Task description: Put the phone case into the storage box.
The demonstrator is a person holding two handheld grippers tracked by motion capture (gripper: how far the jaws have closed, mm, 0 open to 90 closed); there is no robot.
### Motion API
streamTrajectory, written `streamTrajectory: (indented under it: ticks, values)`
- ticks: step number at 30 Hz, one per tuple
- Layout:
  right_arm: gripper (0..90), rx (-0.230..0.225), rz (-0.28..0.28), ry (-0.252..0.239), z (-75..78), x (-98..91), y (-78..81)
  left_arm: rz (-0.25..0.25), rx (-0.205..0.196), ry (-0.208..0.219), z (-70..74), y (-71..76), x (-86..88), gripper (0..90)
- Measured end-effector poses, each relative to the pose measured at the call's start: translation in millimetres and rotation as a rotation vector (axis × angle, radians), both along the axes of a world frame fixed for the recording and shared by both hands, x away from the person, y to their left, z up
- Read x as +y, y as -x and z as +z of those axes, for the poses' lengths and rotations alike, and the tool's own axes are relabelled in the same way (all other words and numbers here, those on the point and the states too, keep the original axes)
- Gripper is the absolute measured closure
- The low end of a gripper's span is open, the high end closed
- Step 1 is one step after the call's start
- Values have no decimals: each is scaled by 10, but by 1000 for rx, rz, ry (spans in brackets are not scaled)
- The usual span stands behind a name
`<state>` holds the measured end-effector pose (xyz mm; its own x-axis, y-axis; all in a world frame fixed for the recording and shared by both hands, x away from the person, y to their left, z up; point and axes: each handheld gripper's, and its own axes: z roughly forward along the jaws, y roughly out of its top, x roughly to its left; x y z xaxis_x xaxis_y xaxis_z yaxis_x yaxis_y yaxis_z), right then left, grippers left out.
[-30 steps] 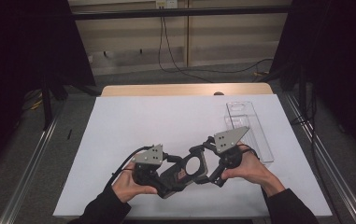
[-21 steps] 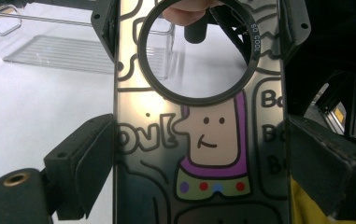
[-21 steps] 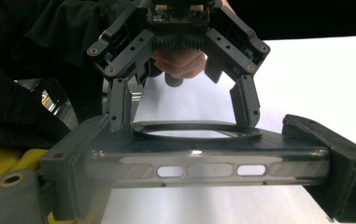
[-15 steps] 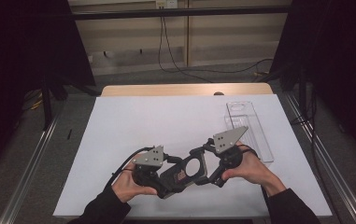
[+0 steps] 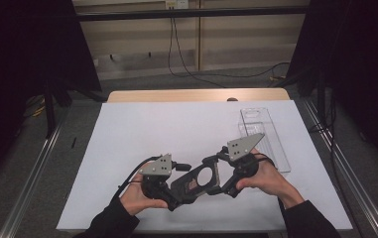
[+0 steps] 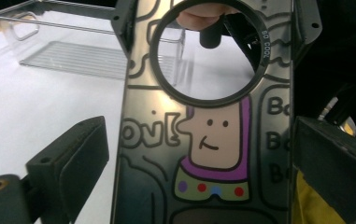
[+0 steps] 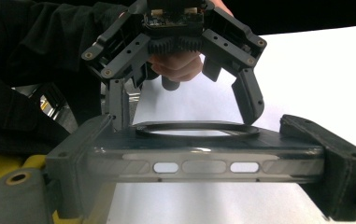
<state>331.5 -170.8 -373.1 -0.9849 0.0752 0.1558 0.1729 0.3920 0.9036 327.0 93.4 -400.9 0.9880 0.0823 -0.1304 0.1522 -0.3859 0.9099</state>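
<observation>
Between the earlier high view and this one, neither hand nor the phone case [image 5: 196,181] has shifted; the one change is at the left gripper [image 5: 176,196], whose jaws have just been opening, with the case still between them.

In the left gripper view, the phone case [image 6: 208,140] stands between the two black pads. The left pad is clear of the case edge, with white table showing in the gap. The right pad lies close beside the opposite edge; contact there cannot be confirmed.

In the right gripper view, the right gripper [image 7: 203,154] pinches the case [image 7: 199,161] across its long side, both pads pressed on its ends, button cut-outs facing the camera.

The case is dark, printed with a cartoon figure, and carries a black ring [image 6: 207,51]. It hangs above the white table [image 5: 176,129] near its front edge. A clear plastic tray [image 5: 261,131] lies just beyond the right hand [image 5: 263,173].
</observation>
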Motion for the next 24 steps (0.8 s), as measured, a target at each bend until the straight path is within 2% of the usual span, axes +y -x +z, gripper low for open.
streamTrajectory:
  ticks: [5, 10, 15, 18, 24]
  values:
    - [119, 1, -22, -4, 9, -36, -17, 18, 0, 6, 2, 5, 8, 33]
    - [119, 16, -55, -2, 10, -67, -30, 68, 26, 18, 16, -20, 40, 37]
    - [119, 18, -89, 1, 14, -105, -42, 94, 30, 15, 8, -37, 91, 39]
    - [119, 27, -135, 11, 18, -136, -64, 105, 27, 10, 8, -35, 113, 40]
    - [119, 32, -187, 11, 36, -182, -72, 143, 6, -2, 16, -28, 176, 40]
